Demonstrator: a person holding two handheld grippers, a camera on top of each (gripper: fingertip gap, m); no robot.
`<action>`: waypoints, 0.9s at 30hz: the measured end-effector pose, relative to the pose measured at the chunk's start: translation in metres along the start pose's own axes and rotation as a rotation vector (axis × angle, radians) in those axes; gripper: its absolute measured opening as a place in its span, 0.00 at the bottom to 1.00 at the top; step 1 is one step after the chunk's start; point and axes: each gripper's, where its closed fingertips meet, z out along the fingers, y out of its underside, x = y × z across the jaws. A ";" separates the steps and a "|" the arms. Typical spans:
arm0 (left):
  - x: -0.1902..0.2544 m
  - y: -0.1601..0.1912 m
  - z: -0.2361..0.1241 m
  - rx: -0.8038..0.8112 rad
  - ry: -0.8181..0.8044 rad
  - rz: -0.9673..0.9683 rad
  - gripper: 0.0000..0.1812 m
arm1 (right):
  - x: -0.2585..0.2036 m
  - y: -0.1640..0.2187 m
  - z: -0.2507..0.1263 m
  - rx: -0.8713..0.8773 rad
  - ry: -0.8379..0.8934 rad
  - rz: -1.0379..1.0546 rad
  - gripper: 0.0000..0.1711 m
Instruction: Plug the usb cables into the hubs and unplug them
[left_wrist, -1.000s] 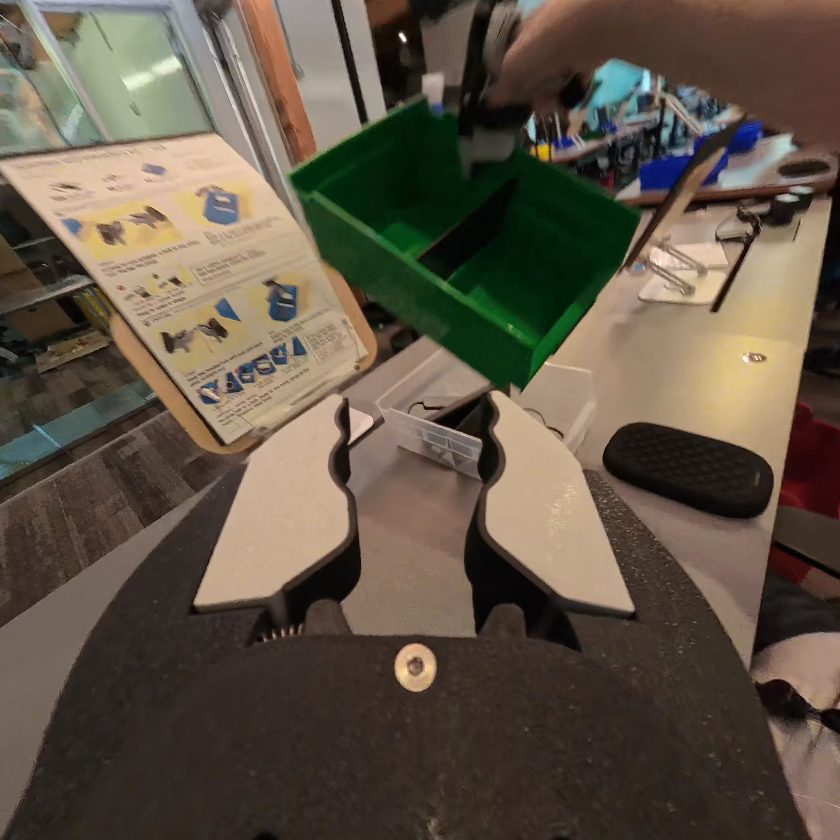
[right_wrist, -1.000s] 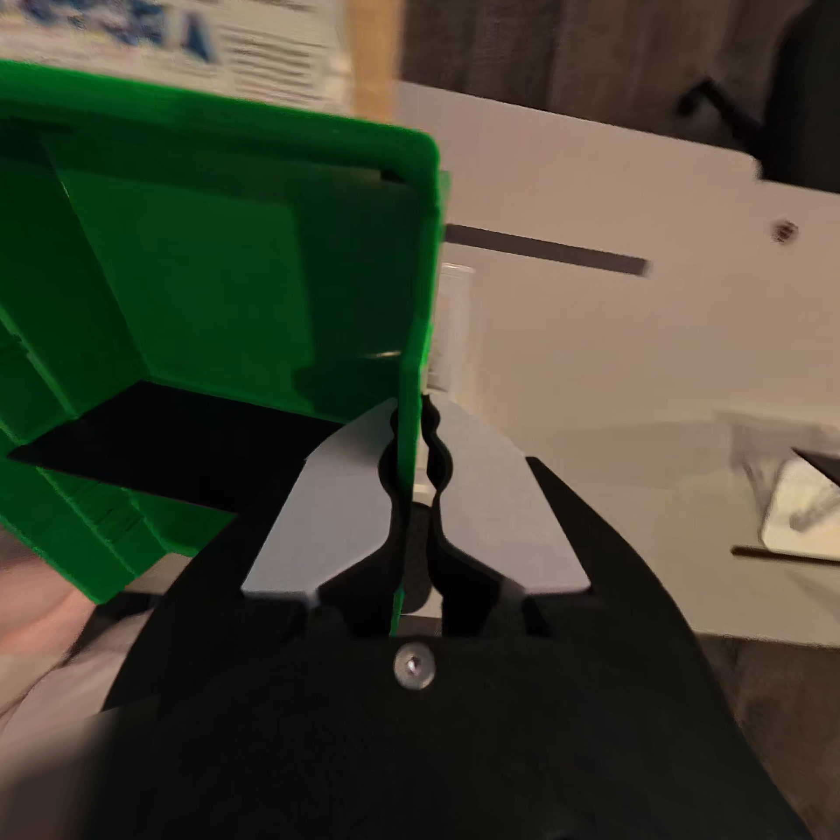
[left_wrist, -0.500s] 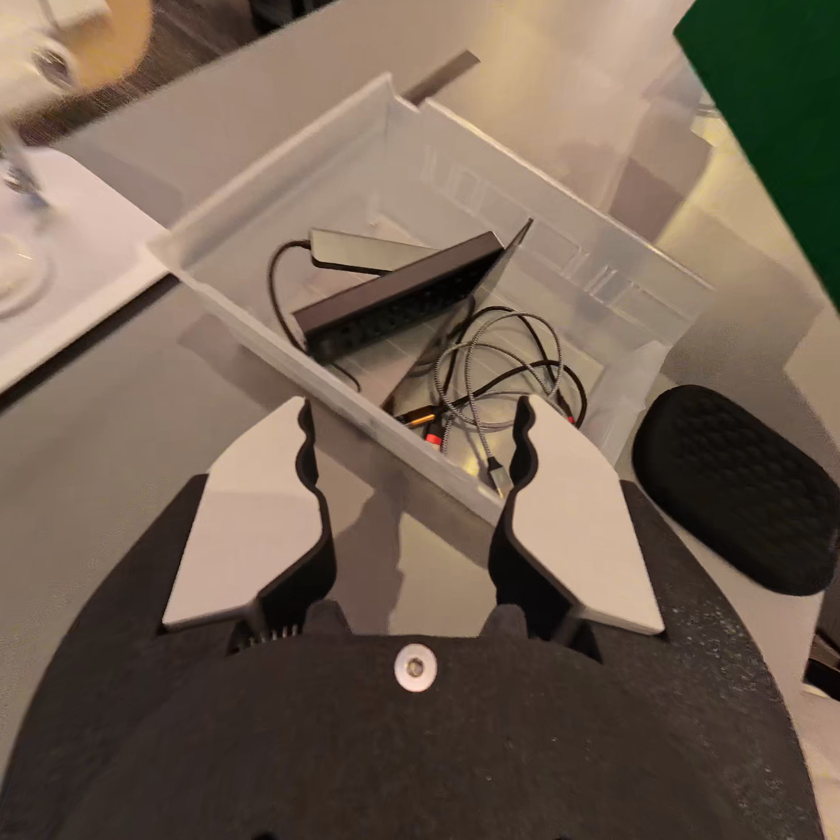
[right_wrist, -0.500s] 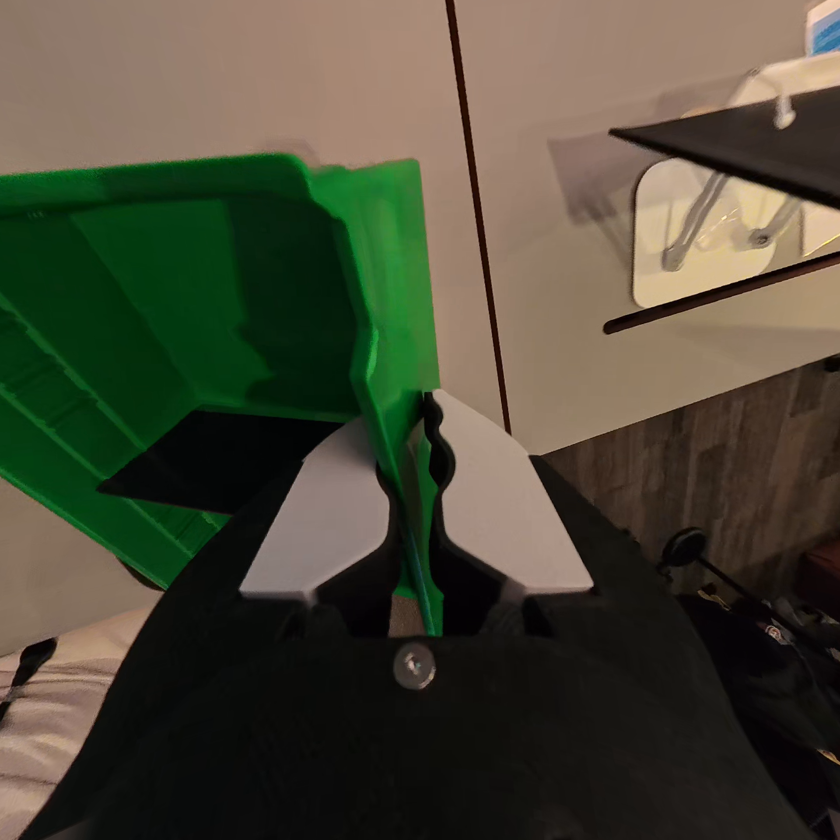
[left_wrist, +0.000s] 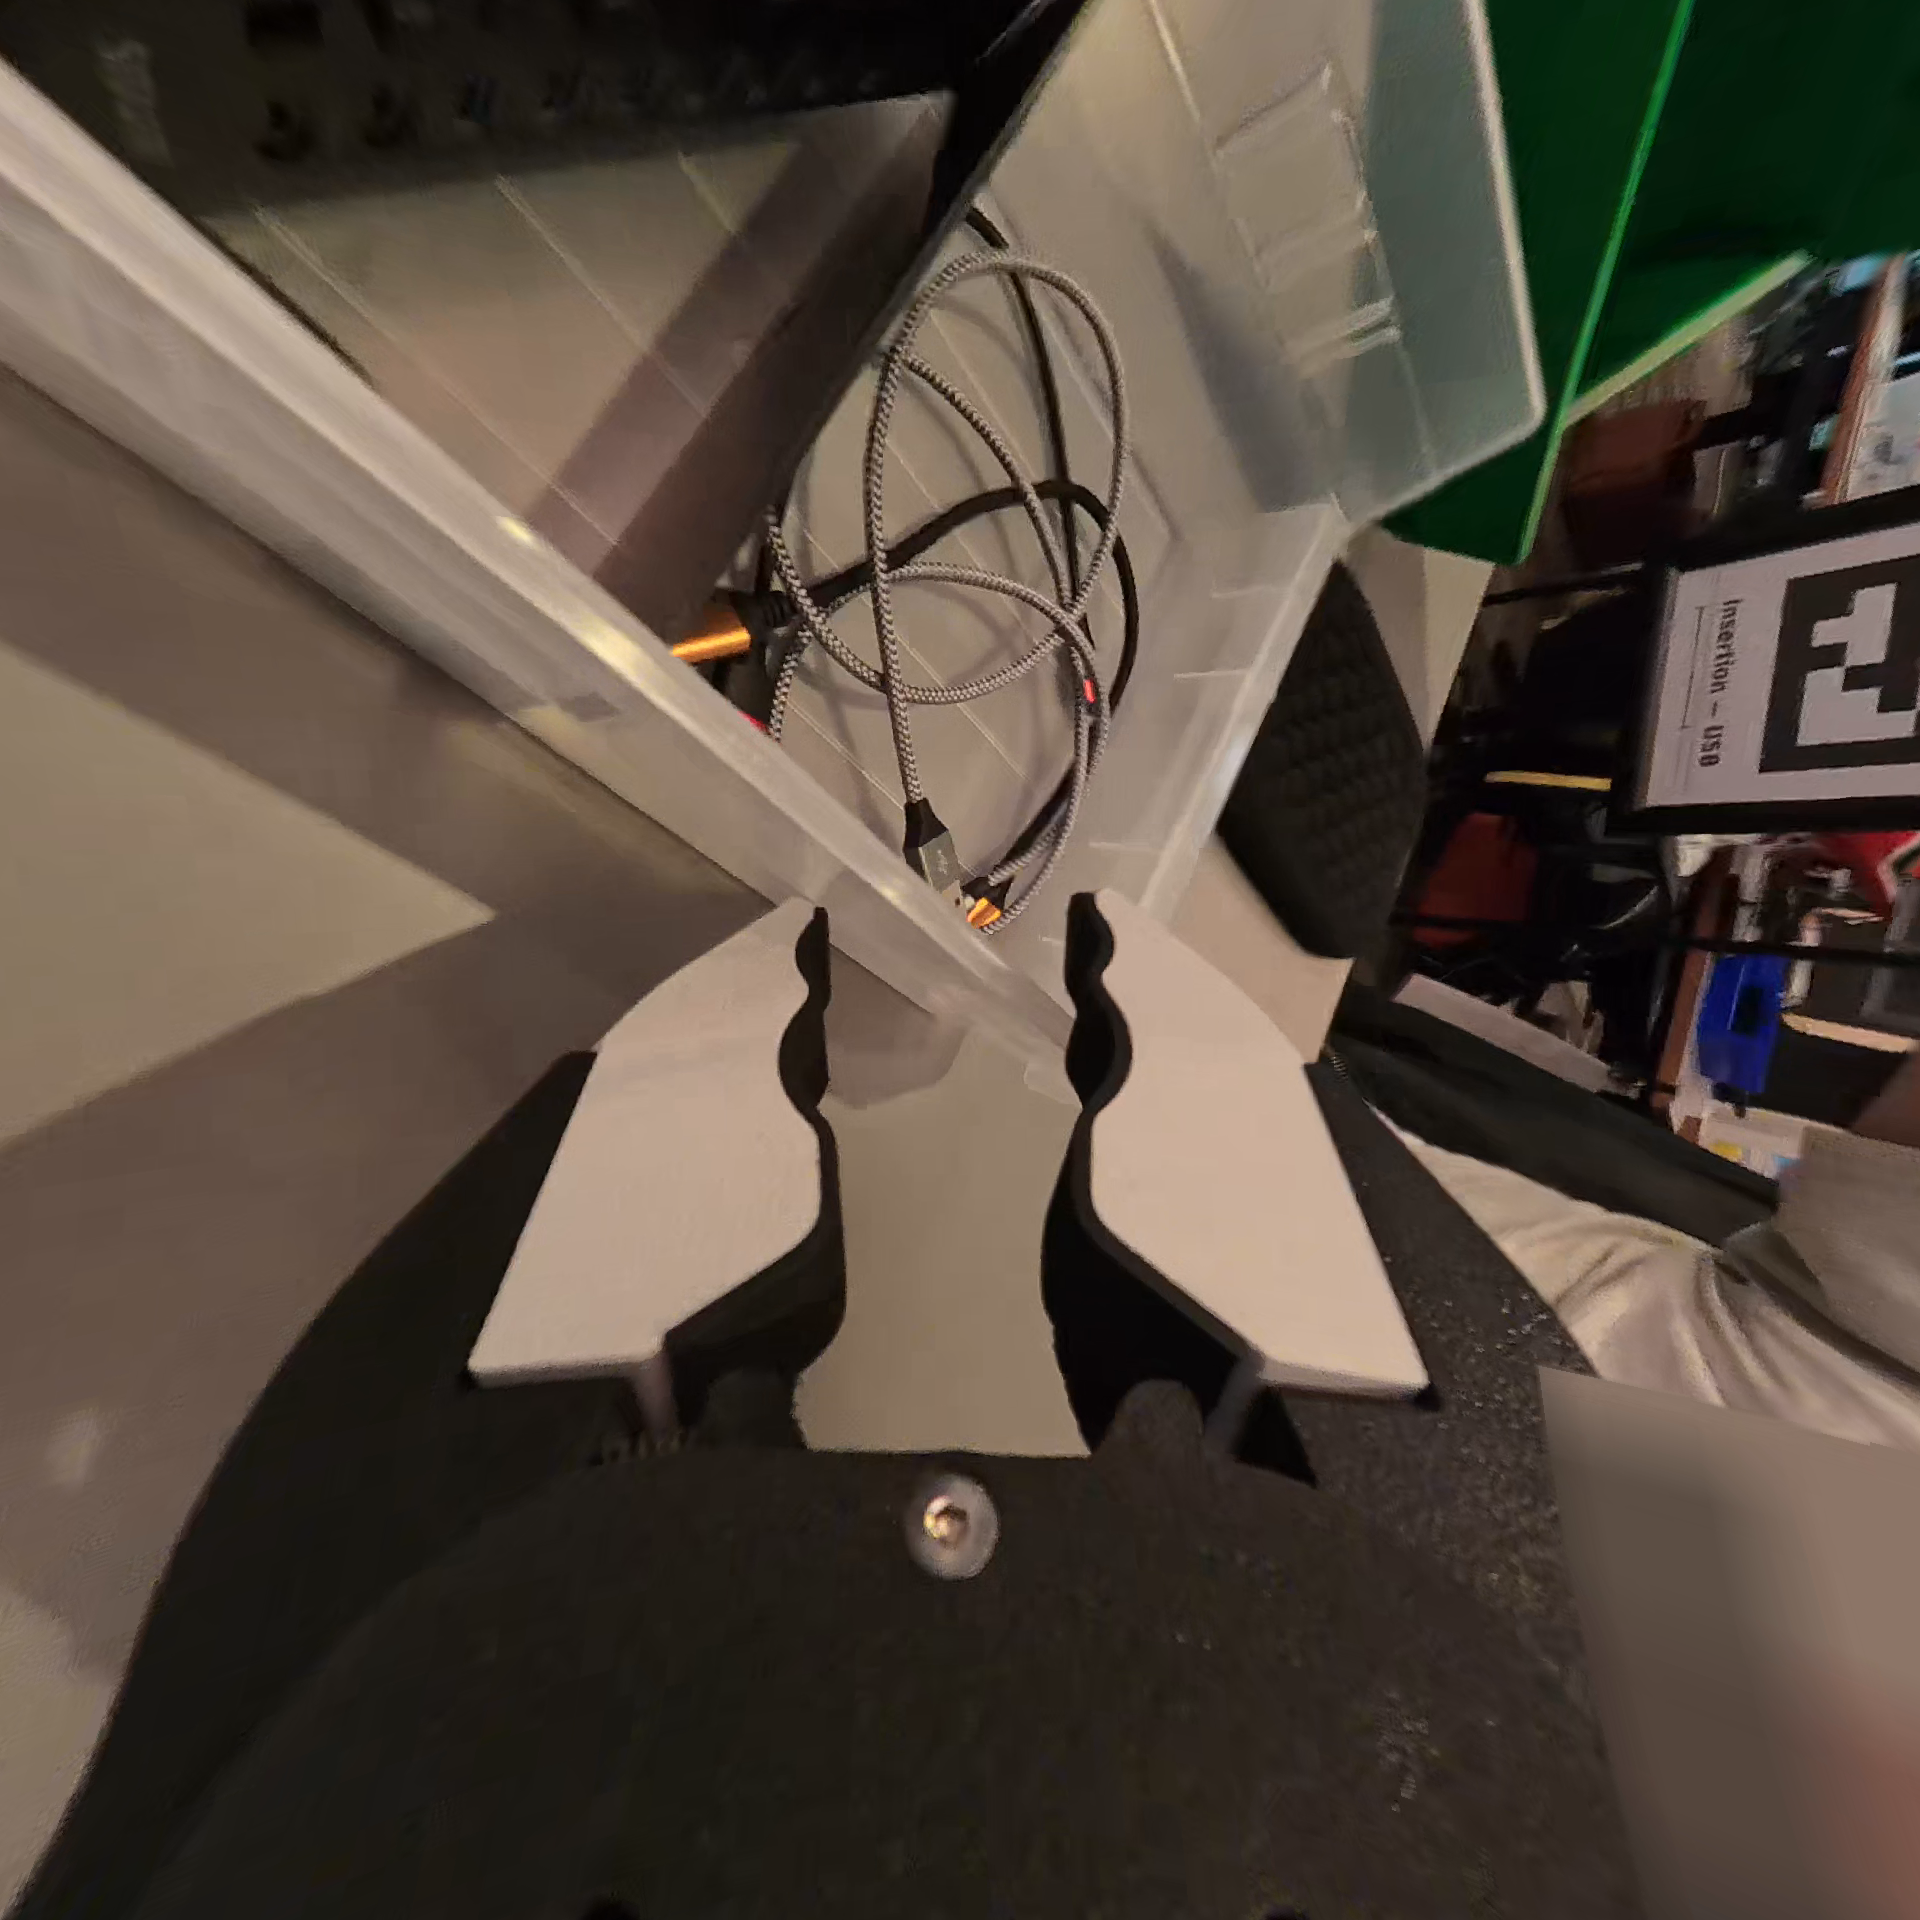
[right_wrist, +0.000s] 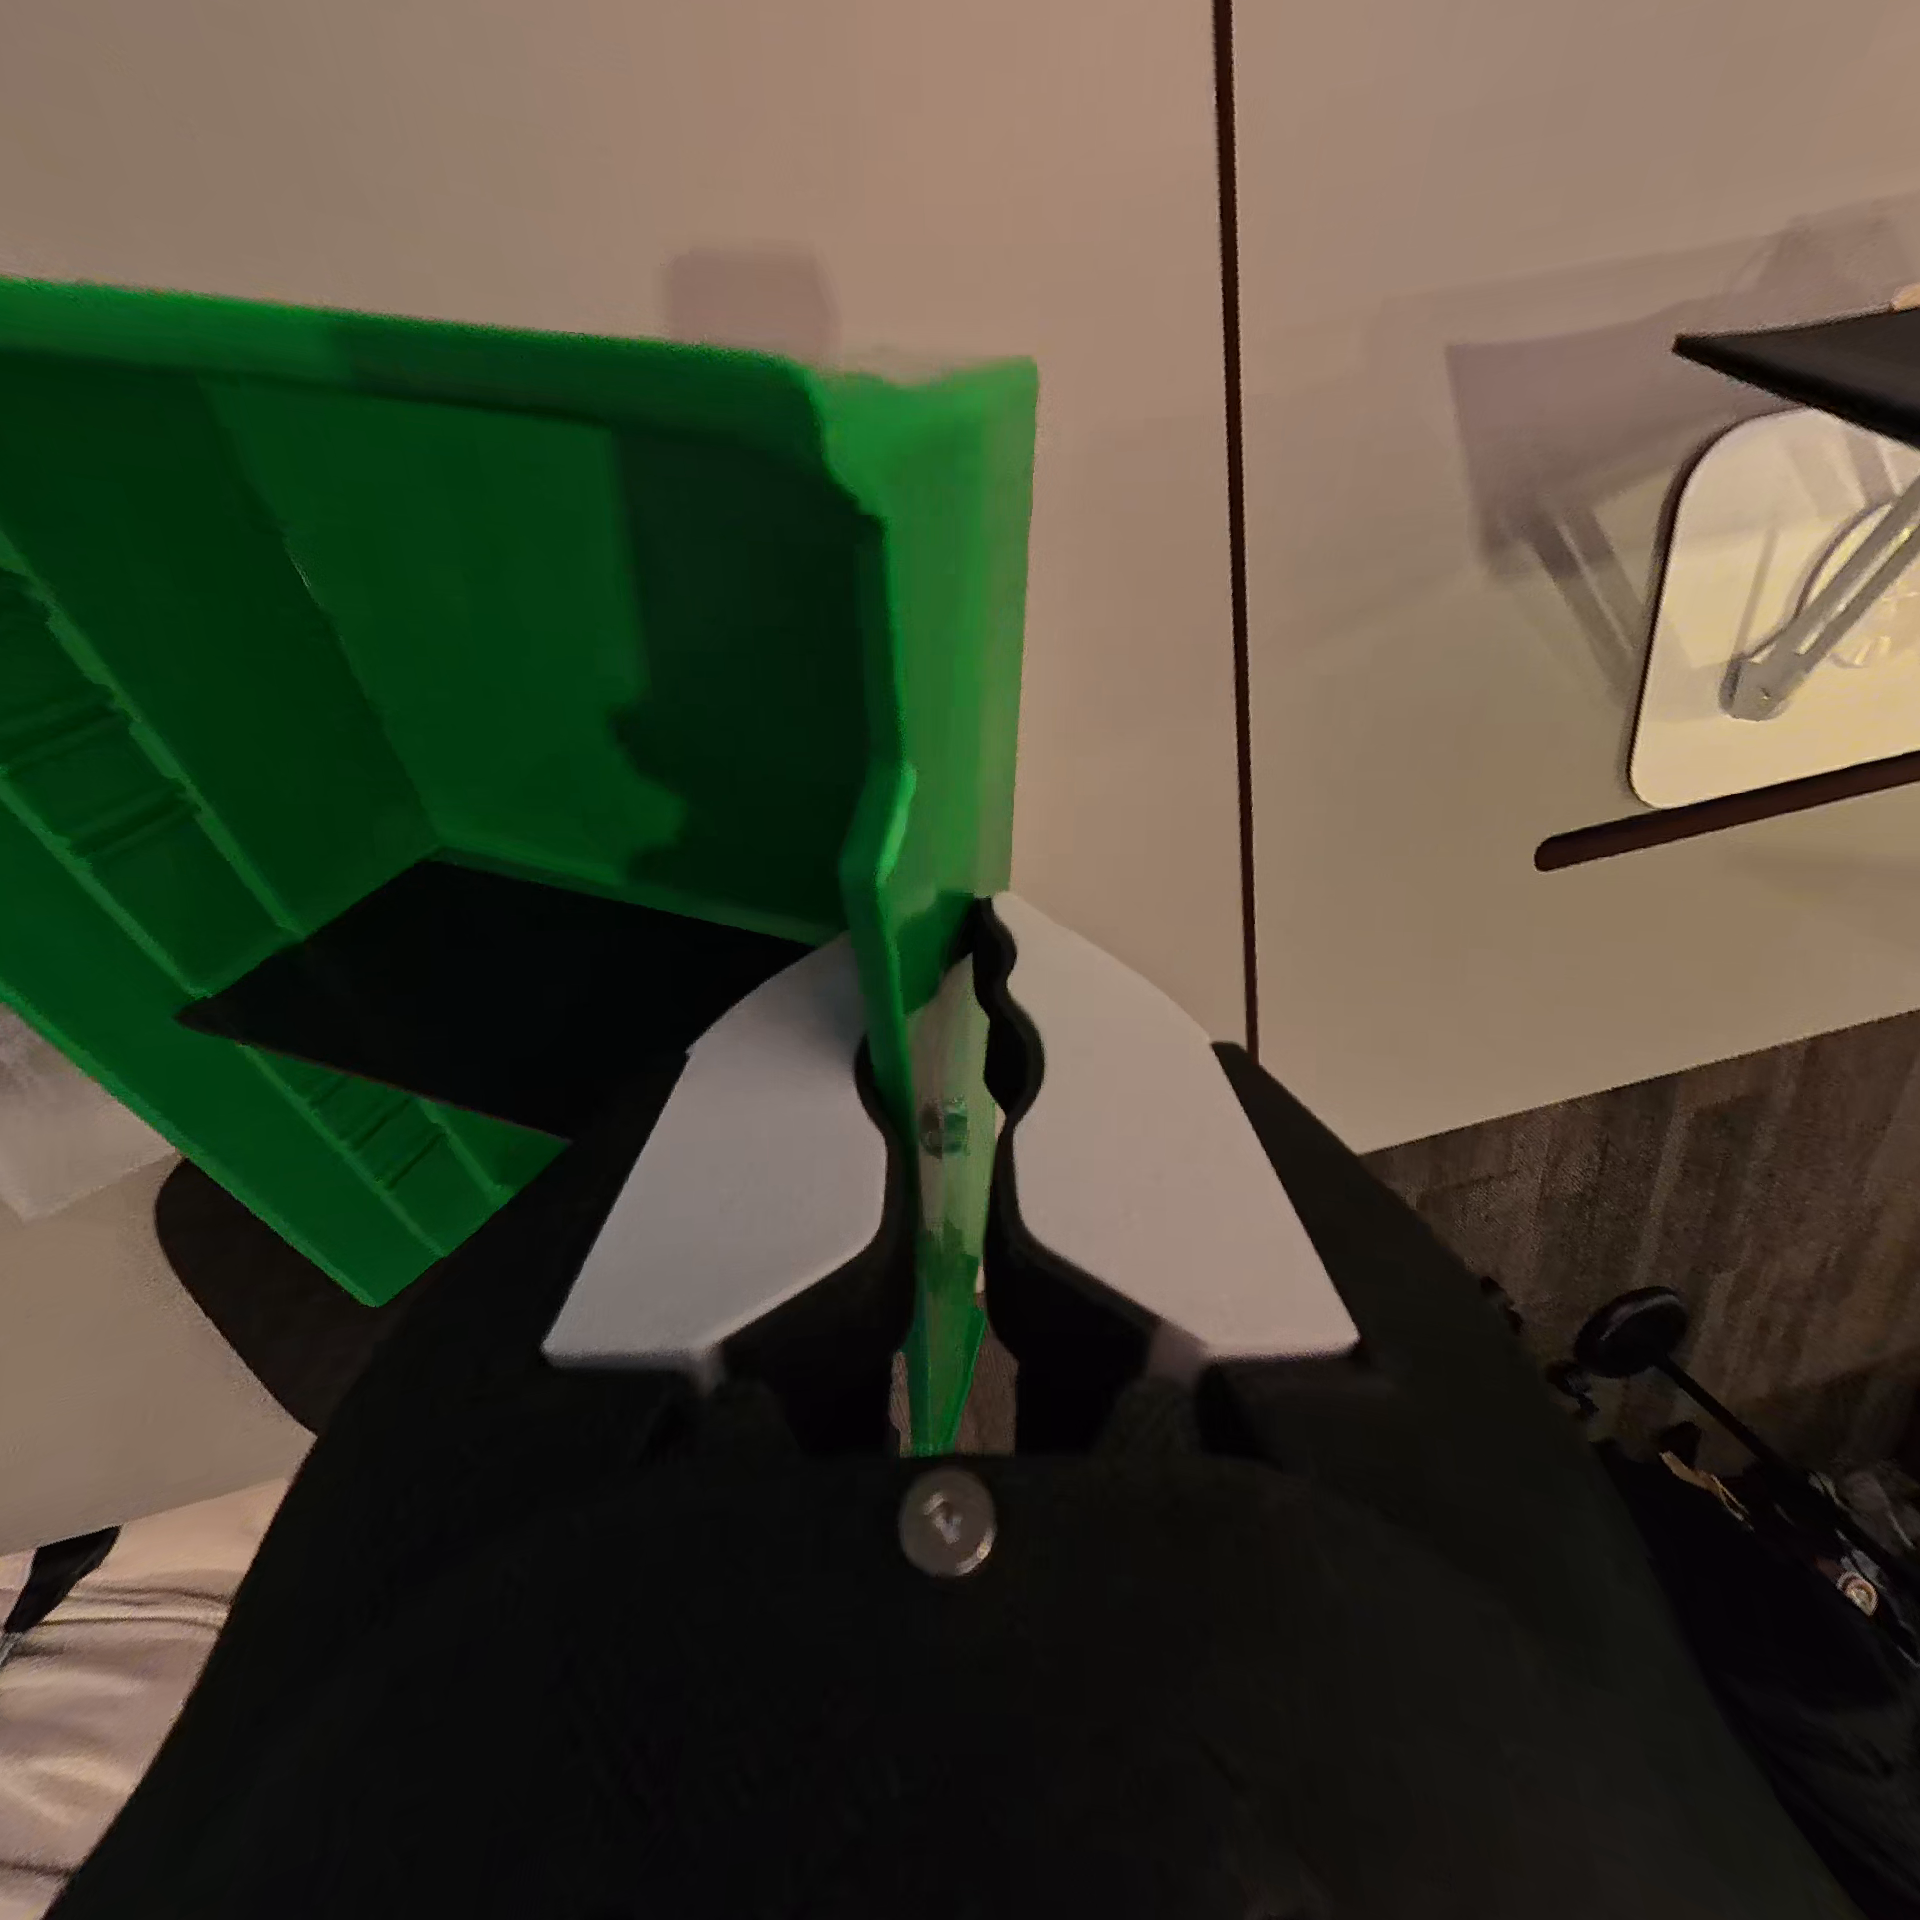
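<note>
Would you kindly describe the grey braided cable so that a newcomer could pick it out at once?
Find the clear plastic bin on the pale table, just ahead of the open left gripper. Loose cables lie in its near corner. The grey braided cable is the checked grey-and-white loop ending in a grey plug by the bin's wall; the cable beside it is plain black.

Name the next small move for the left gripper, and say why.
Probably close the left gripper on the near wall of the clear plastic bin. Its fingers stand open with that wall's rim running between the tips, nothing held. The braided grey USB cable lies coiled inside, and the right gripper is shut on the green plastic bin, so it is busy.
</note>
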 end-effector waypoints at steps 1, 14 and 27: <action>-0.007 0.002 -0.009 -0.002 -0.030 0.008 0.22 | -0.003 -0.004 -0.001 0.013 -0.006 -0.001 0.06; -0.130 0.051 -0.158 0.287 -0.259 -0.241 0.08 | -0.032 -0.053 -0.014 0.180 -0.170 0.064 0.06; -0.196 0.178 -0.275 0.628 -0.317 -0.627 0.10 | -0.118 -0.079 0.077 0.070 -0.413 -0.022 0.05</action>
